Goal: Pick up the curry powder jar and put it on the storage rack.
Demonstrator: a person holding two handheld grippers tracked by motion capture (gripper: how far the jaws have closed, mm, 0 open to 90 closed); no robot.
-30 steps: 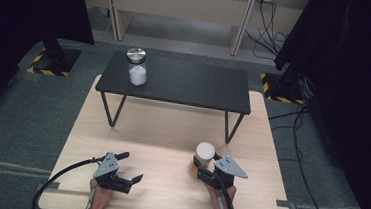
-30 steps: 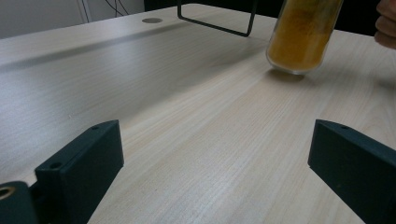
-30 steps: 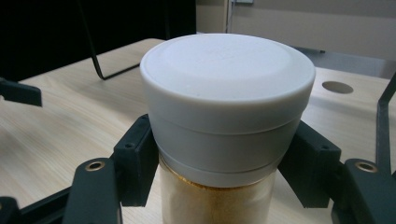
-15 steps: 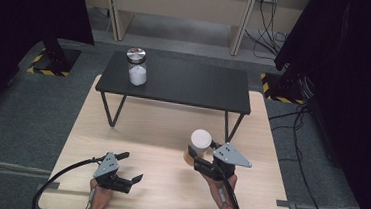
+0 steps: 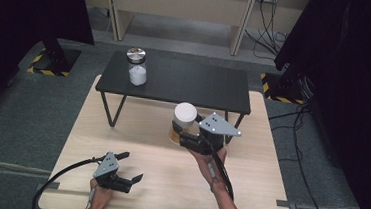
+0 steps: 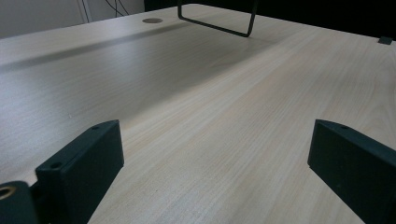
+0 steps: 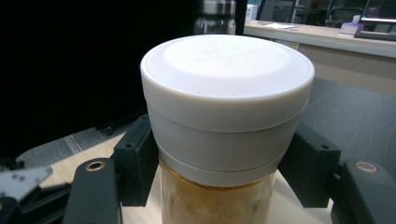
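A jar with a white lid (image 5: 184,115) and amber contents is lifted above the wooden table (image 5: 140,146), held by my right gripper (image 5: 187,138). In the right gripper view the two black jaws press on the white-lidded jar (image 7: 227,116) just under its lid. My left gripper (image 5: 129,168) rests low near the table's front left edge; in the left gripper view its fingers (image 6: 84,163) stand wide apart over bare wood, nothing between them. A glass jar with a metal lid (image 5: 137,66) and white contents stands on the left end of the small black table (image 5: 200,85).
The small black table stands on the far half of the wooden table on thin metal legs (image 5: 114,110). A cable (image 5: 60,177) trails from the left gripper off the front edge. Dark curtains hang left and right, and grey carpet surrounds the table.
My right gripper has risen with the white-lidded jar, moving up and toward the black table. The left gripper has stayed where it was.
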